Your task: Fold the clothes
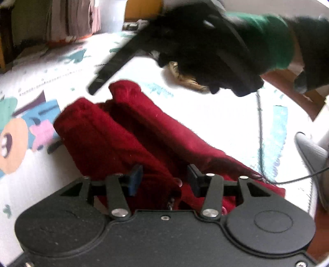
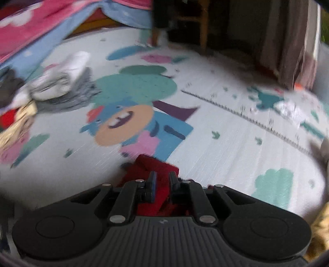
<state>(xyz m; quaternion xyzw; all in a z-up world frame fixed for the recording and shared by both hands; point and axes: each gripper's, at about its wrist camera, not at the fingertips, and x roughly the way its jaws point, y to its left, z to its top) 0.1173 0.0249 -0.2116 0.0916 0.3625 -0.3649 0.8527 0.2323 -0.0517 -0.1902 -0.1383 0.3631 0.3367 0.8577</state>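
A dark red garment (image 1: 123, 127) lies in long folds on the printed play mat (image 1: 205, 106). My left gripper (image 1: 164, 172) is shut on its near end, with a thick bunch of fabric between the blue pads. In the right wrist view my right gripper (image 2: 162, 178) is shut on another part of the red garment (image 2: 156, 164), its jaws narrow with cloth pinched between them. The left wrist view also shows the right gripper's dark body (image 1: 205, 51), held by a hand in a green sleeve (image 1: 267, 41) above the garment's far end.
A pile of white, grey and yellow clothes (image 2: 61, 82) sits at the mat's left. Pink and blue bedding (image 2: 41, 24) and a wooden chair (image 2: 181, 18) stand at the back. A thin cable (image 1: 260, 123) crosses the mat near a grey object (image 1: 310, 152).
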